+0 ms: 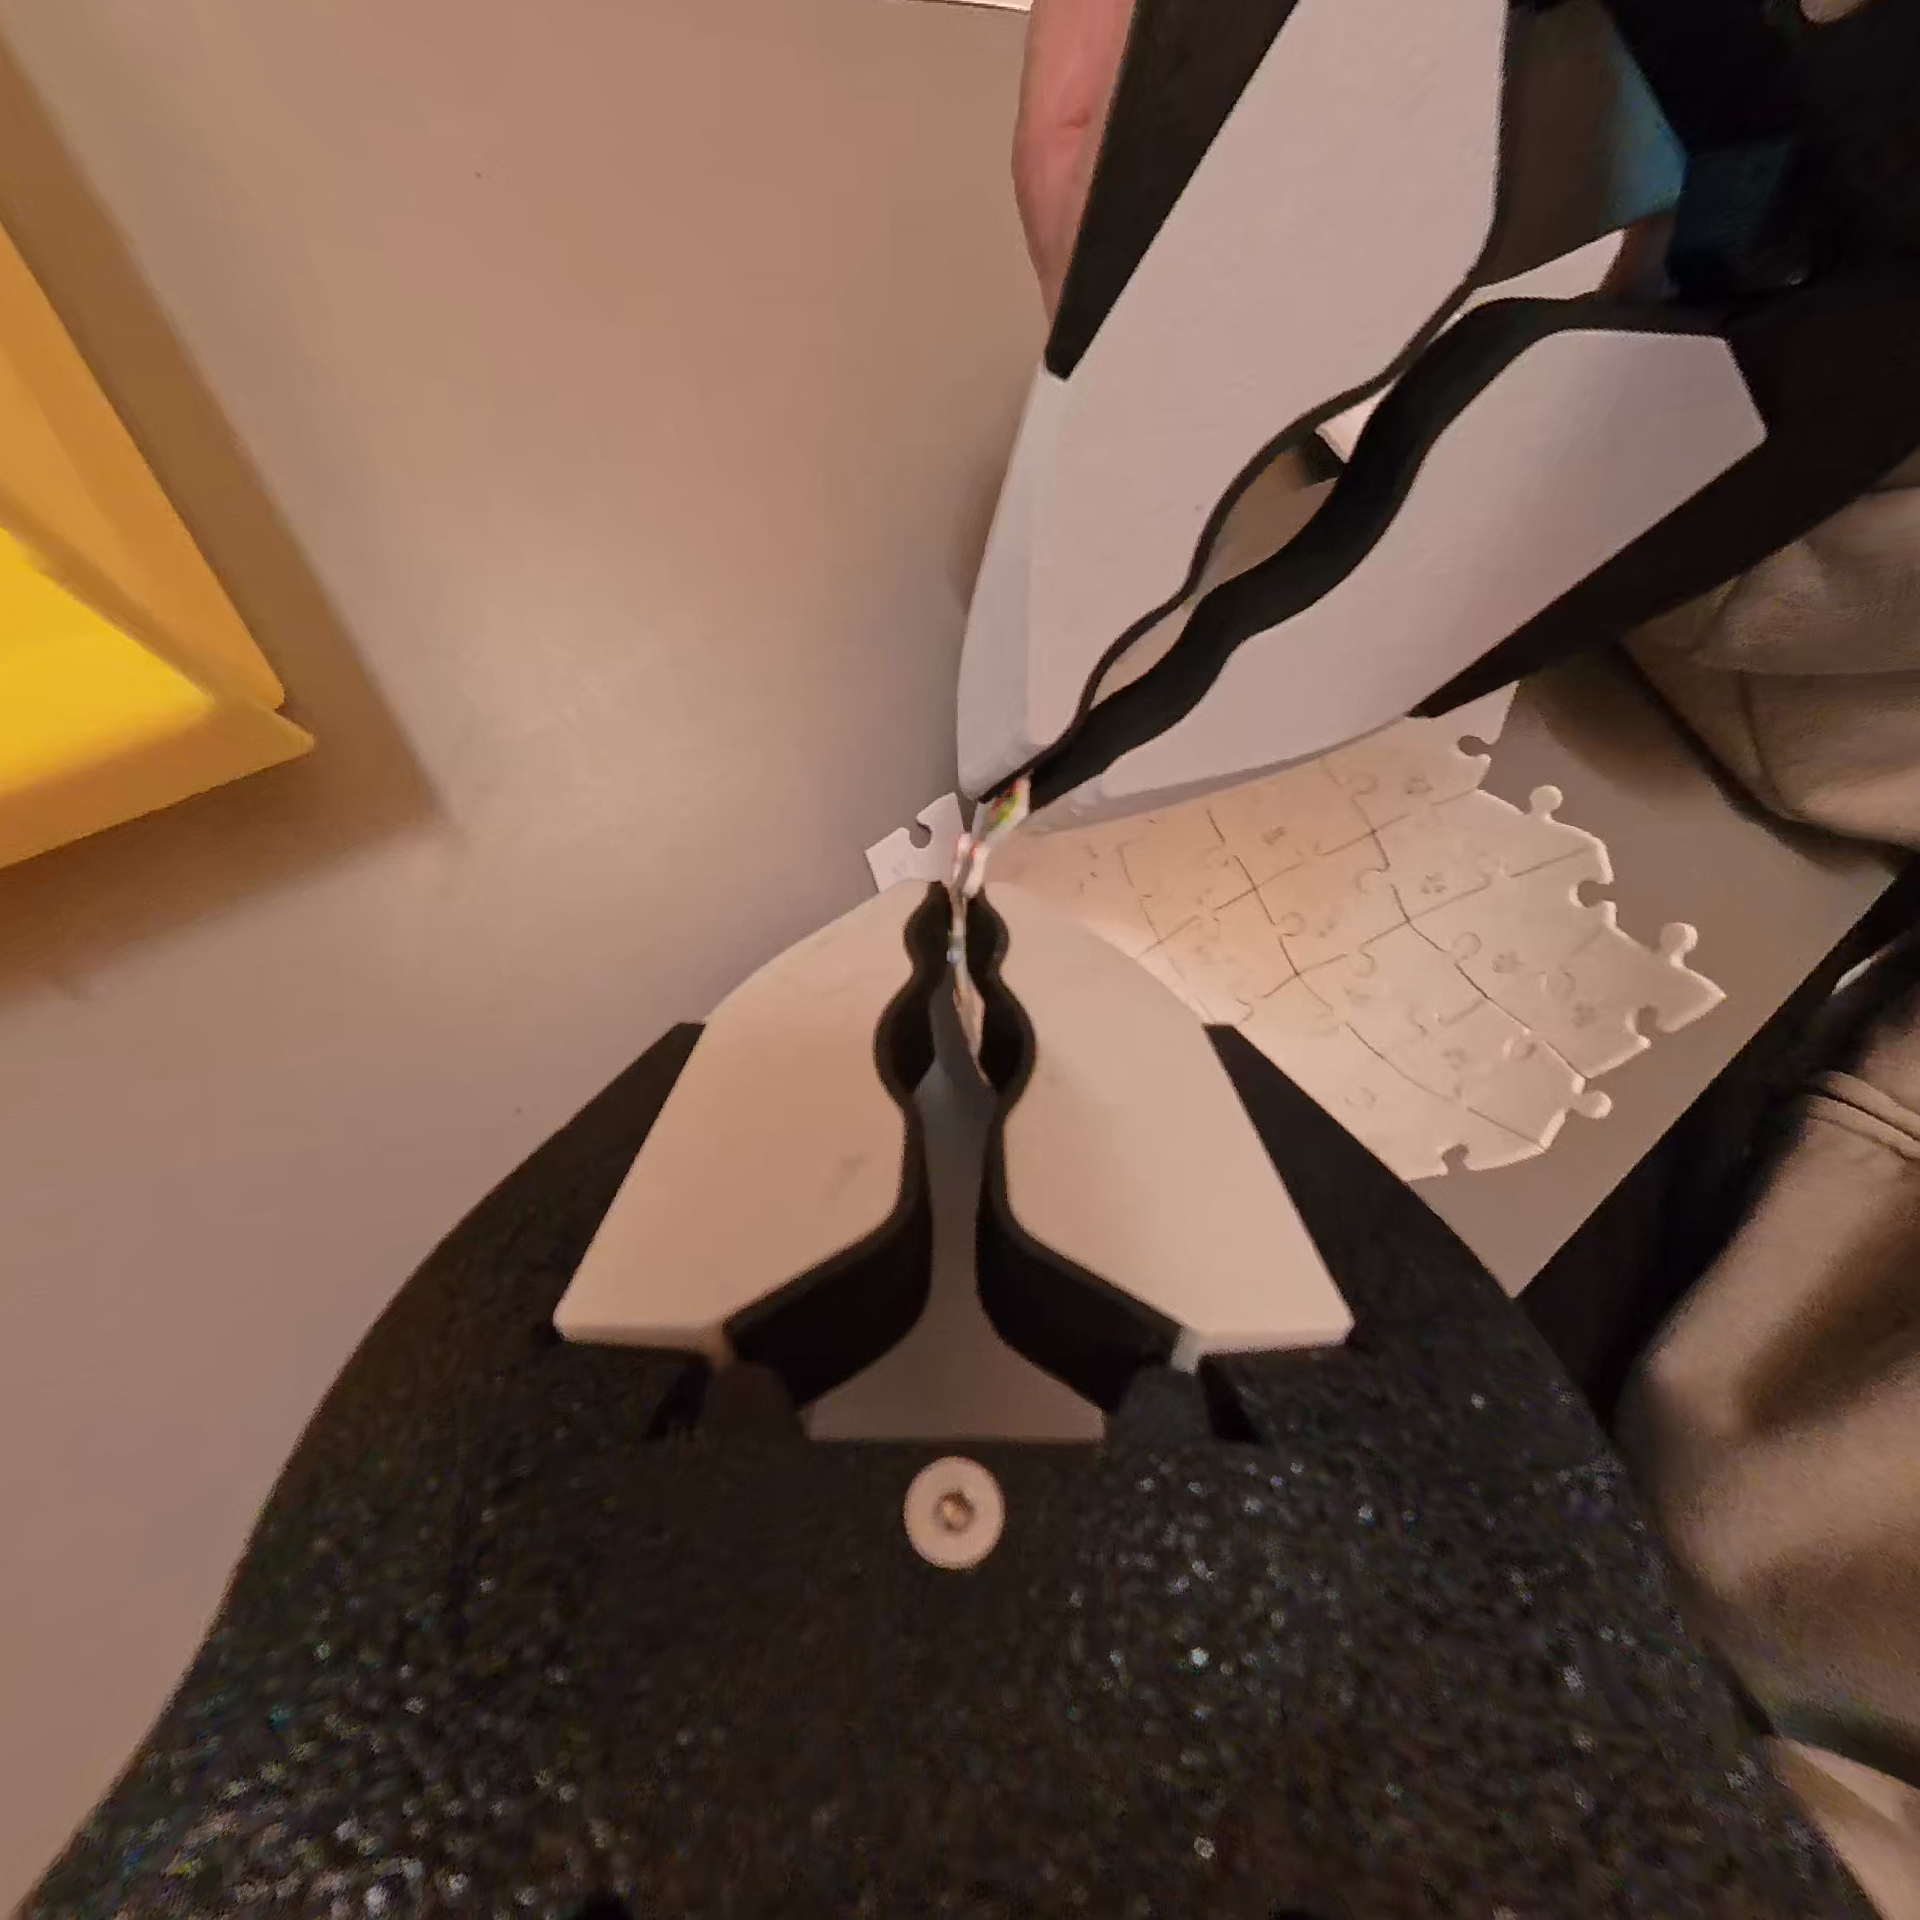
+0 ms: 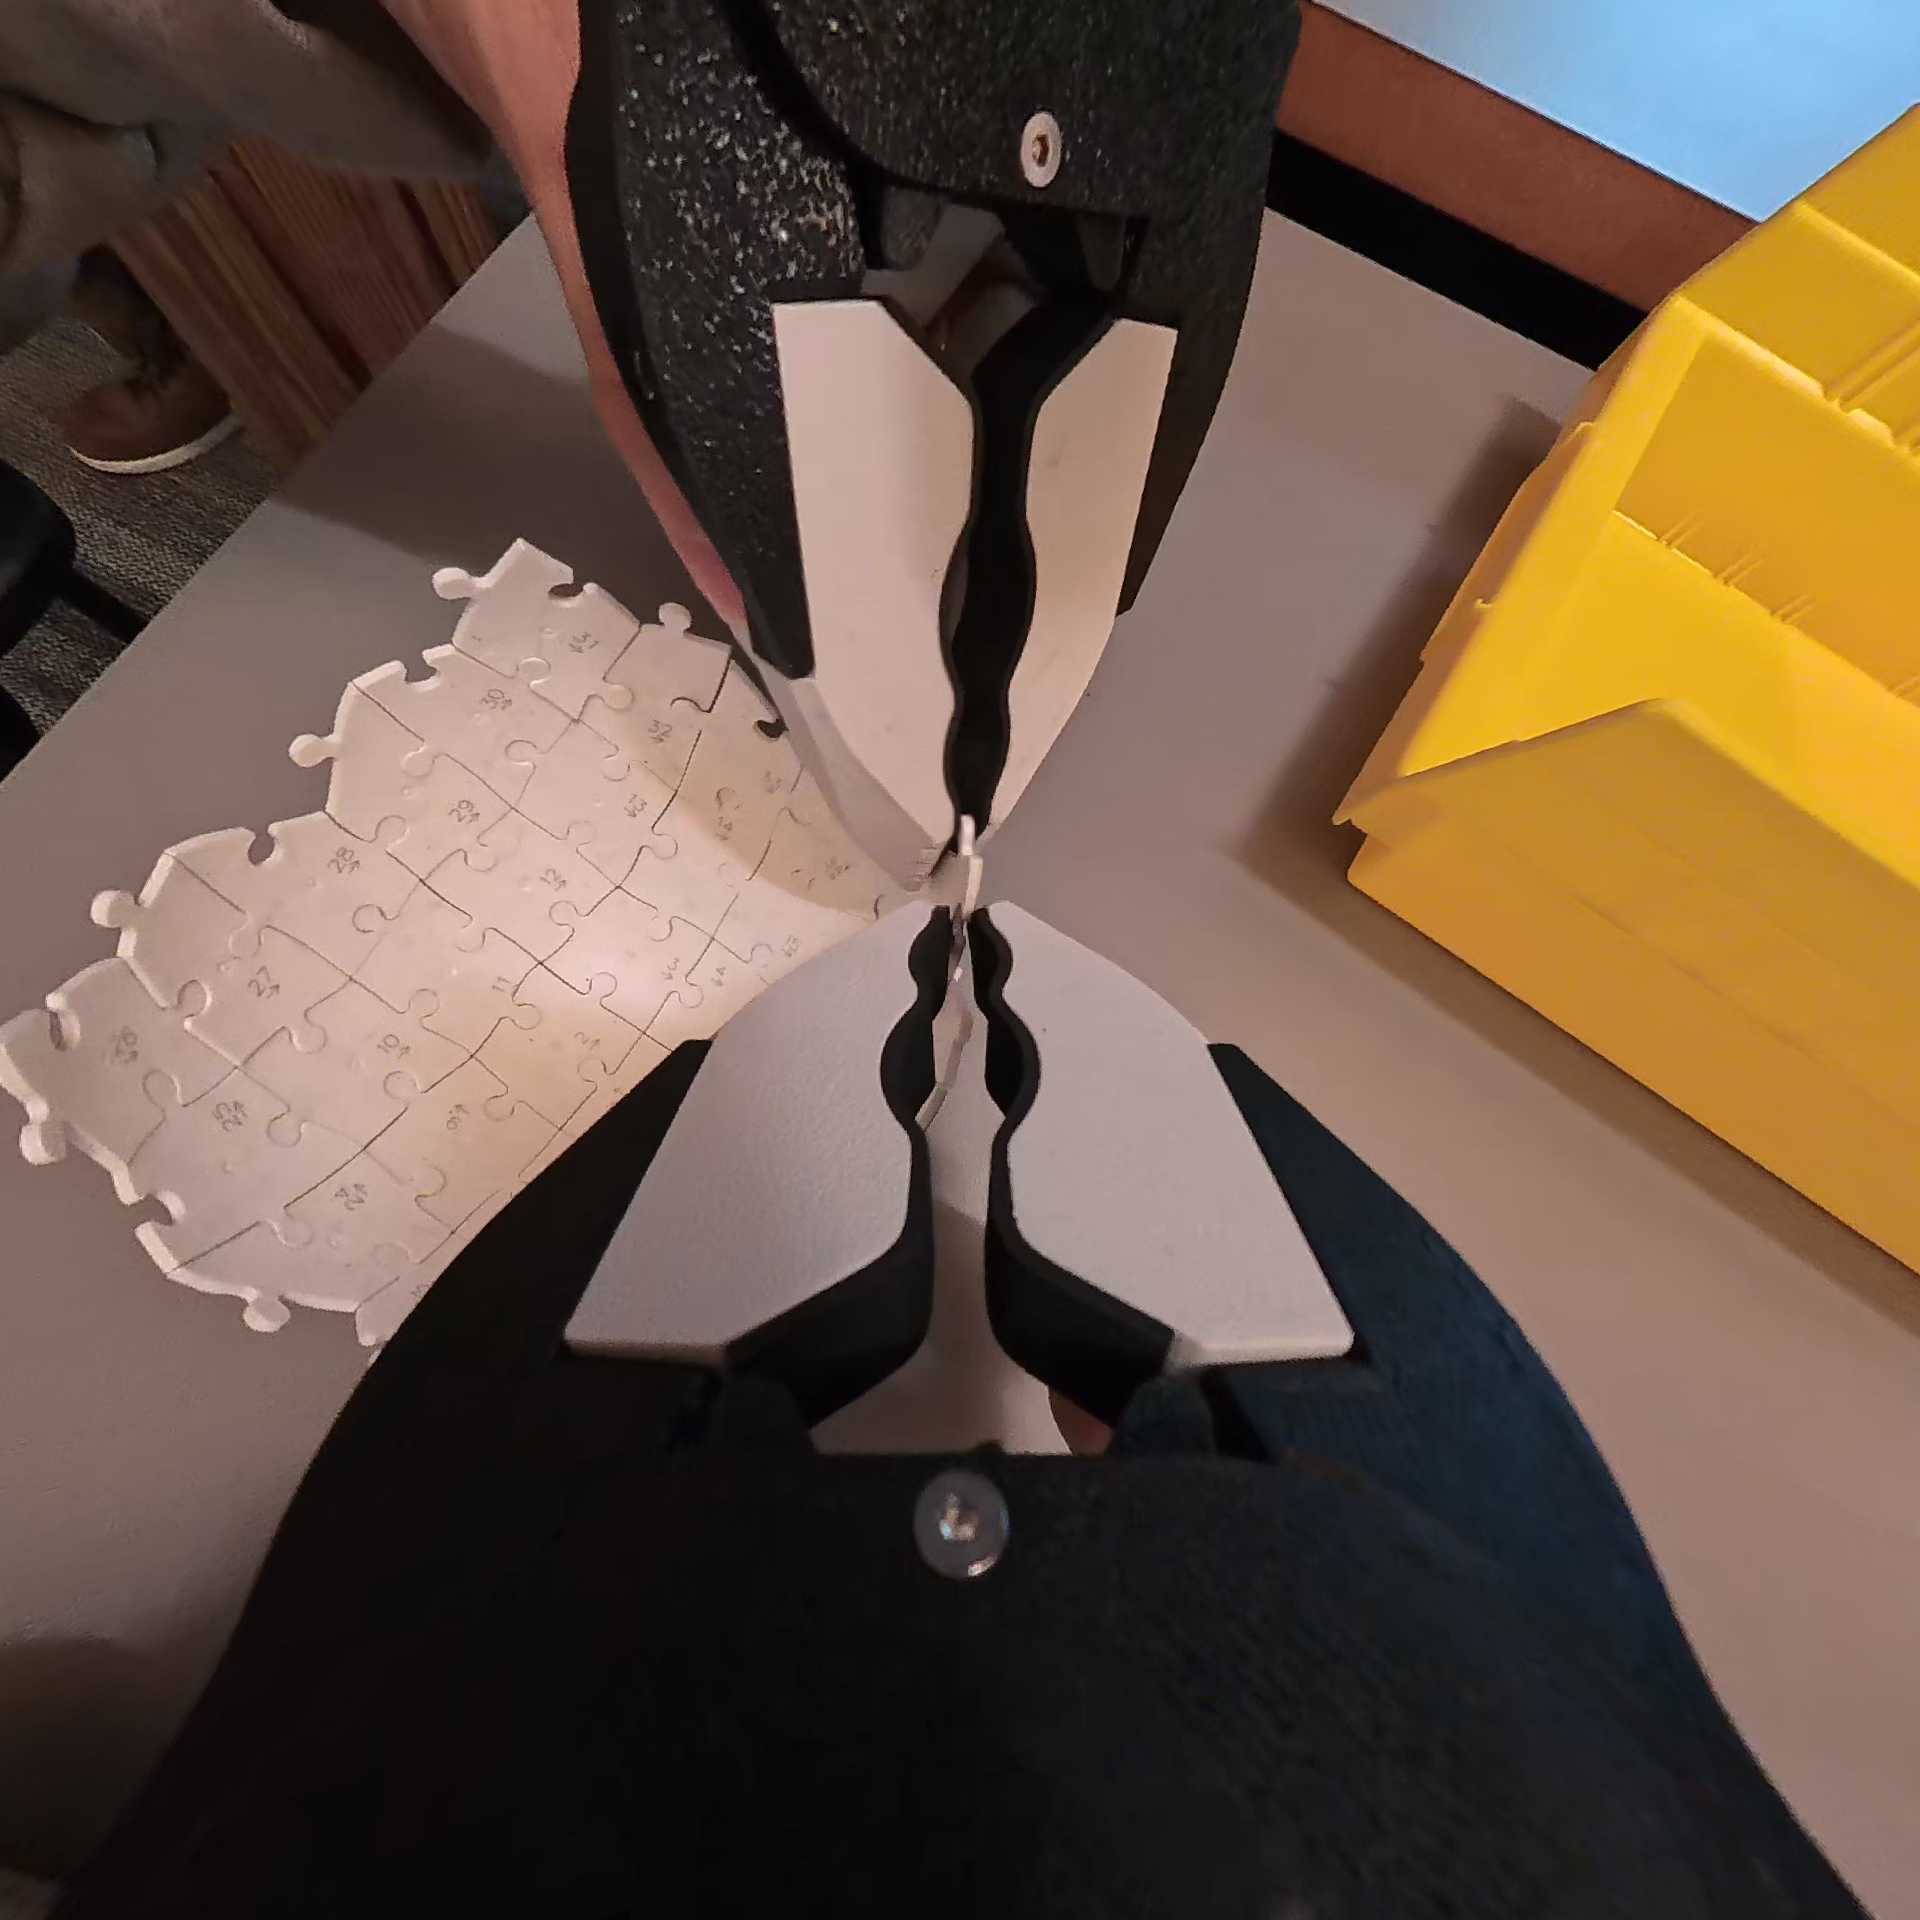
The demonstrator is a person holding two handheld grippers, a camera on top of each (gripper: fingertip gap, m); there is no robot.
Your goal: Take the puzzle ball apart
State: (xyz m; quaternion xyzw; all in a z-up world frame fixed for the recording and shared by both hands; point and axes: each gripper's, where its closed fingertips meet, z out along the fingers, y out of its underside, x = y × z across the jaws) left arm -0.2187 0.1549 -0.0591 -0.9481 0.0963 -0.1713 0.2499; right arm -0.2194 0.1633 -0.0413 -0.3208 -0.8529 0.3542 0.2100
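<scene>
Each gripper (image 1: pixel 956 914) (image 2: pixel 961 925) had a speckled black body, white fingers (image 1: pixel 790 1122) with wavy black pads, and one silver screw (image 1: pixel 954 1509).

Your left gripper (image 1: pixel 961 904) points forward with its white fingers (image 1: pixel 800 1101) drawn together until only a narrow wavy slit stays between the black pads, pinched tight at the tips. Your right gripper (image 2: pixel 961 920) is clamped the same way, and the two meet tip to tip, nearly nose to nose, the right one slanting in from the upper right in the left wrist view. Part of your hand (image 2: pixel 665 499) shows behind the left gripper's body
</scene>
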